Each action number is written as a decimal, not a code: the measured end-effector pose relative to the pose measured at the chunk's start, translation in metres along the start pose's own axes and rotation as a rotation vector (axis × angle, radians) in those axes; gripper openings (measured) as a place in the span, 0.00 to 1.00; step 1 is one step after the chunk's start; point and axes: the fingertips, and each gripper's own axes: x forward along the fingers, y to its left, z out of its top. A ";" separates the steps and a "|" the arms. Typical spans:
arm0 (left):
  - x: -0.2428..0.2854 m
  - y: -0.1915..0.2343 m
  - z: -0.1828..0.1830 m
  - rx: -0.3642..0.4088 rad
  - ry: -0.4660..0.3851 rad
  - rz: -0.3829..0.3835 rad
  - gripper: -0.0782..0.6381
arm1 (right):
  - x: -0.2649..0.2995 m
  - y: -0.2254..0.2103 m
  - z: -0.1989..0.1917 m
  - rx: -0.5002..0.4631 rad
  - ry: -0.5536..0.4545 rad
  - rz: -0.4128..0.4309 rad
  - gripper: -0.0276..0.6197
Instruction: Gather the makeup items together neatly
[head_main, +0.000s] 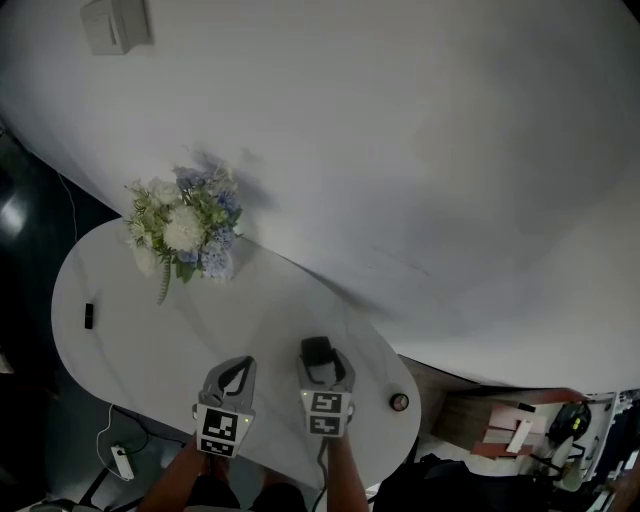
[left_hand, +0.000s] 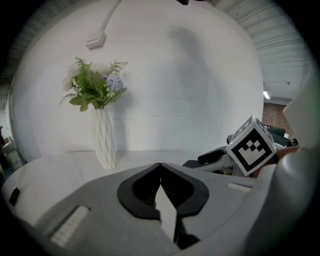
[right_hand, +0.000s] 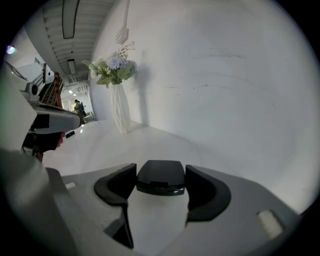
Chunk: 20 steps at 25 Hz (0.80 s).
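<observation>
Near the front edge of the white surface, the right tongs are closed on a black compact, with one pad against each of its sides. The compact seems to be just clear of the surface. The left tongs are closed tip against tip, with nothing between them. A small round item lies near the right end of the surface. A small dark item lies well apart from it at the left end, and a vase of flowers stands at the back.

To do this step well, I think the compact should be carried level and set down flat just beside one of the other items before the pads let go. A hard squeeze could make the smooth case slip out.

No brand or label can be read on the compact. The marker cube carries only a black-and-white pattern, with no letters.
</observation>
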 end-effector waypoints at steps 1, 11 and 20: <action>0.001 -0.005 0.003 0.006 -0.003 -0.011 0.12 | -0.005 -0.004 -0.002 0.009 -0.003 -0.010 0.52; 0.007 -0.058 0.012 0.058 -0.011 -0.128 0.12 | -0.052 -0.053 -0.030 0.106 -0.009 -0.135 0.52; 0.013 -0.096 0.007 0.092 0.004 -0.198 0.12 | -0.079 -0.083 -0.065 0.182 0.005 -0.208 0.52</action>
